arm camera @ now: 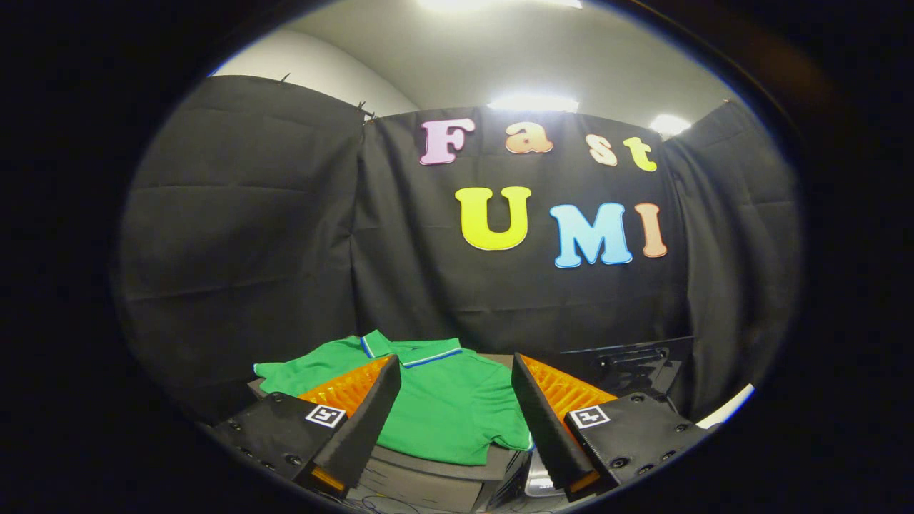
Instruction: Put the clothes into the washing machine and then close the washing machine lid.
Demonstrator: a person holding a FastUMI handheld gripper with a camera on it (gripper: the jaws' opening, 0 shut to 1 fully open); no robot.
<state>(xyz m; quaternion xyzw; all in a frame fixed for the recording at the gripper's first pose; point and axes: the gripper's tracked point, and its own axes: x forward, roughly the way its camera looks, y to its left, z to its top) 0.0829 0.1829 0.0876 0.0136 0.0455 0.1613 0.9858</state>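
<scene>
The tool is held wide, its two fingers spread well apart with nothing pressed between them. Framed in the gap between those fingers is the green polo shirt, which is laid out flat on a dark grey bench, front side up. The shirt's collar, trimmed with a white and blue stripe, is seen at the far end of the shirt, toward the black cloth wall. One short sleeve is spread out past the left finger, on the side of the shirt away from the dark frame. The shirt's hem is draped at the near edge of the bench, just ahead of the fingertips and slightly below them. No contact between the fingers and the shirt can be made out; the tool is seen hovering above and in front of the cloth.

Beside the shirt, beyond the right finger, a dark frame with a flat bracket is seen against the wall; what it belongs to cannot be told. Below the shirt, between the right finger and the bench edge, a small patch of something pale and glossy is glimpsed, too little of it to be named. Above the wall, bright ceiling lights are lit.
</scene>
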